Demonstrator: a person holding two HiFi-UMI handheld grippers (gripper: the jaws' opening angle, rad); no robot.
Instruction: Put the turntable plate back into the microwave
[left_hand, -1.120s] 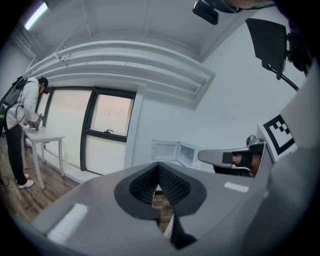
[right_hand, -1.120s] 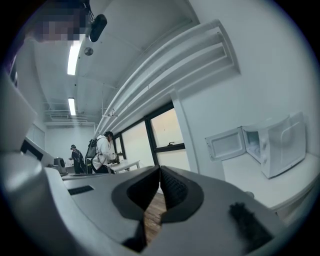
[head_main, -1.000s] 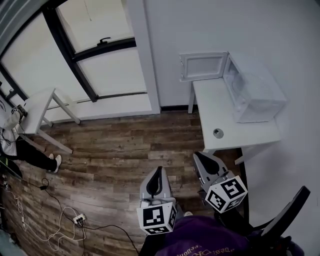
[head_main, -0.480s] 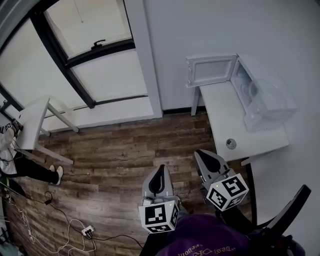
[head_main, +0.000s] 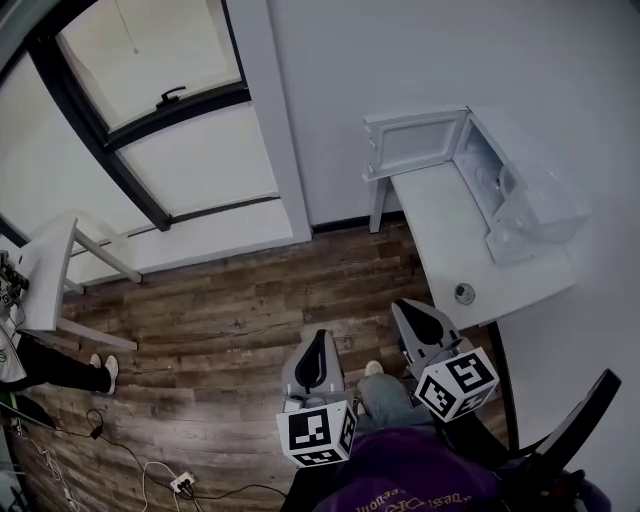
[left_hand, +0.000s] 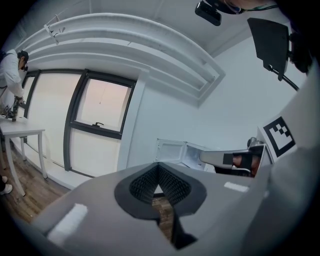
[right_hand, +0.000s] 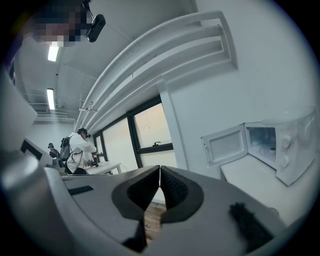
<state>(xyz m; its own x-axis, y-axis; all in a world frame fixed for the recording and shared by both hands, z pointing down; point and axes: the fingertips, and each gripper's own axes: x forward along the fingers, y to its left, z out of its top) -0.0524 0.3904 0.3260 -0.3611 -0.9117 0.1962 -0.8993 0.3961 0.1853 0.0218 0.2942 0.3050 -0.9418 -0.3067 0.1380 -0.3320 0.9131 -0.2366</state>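
- The left gripper (head_main: 317, 340) has its jaws closed pad to pad with nothing between them. It is held over the wooden floor (head_main: 220, 310).
- The right gripper (head_main: 404, 310), just to its right, is likewise closed and empty.
- A white table (head_main: 450, 230) stands far right of both grippers, with a small round object (head_main: 464, 293) by its near edge.
- The microwave (head_main: 530, 205) sits at the table's far end, its door (head_main: 415, 142) swung open to the left.
- The turntable plate is not positively identified. A pale rounded shape (head_main: 492, 178) shows inside the cavity, well apart from both sets of jaws.
- At far left there is a window (head_main: 150, 130), and a person (right_hand: 80, 150) stands at another table.
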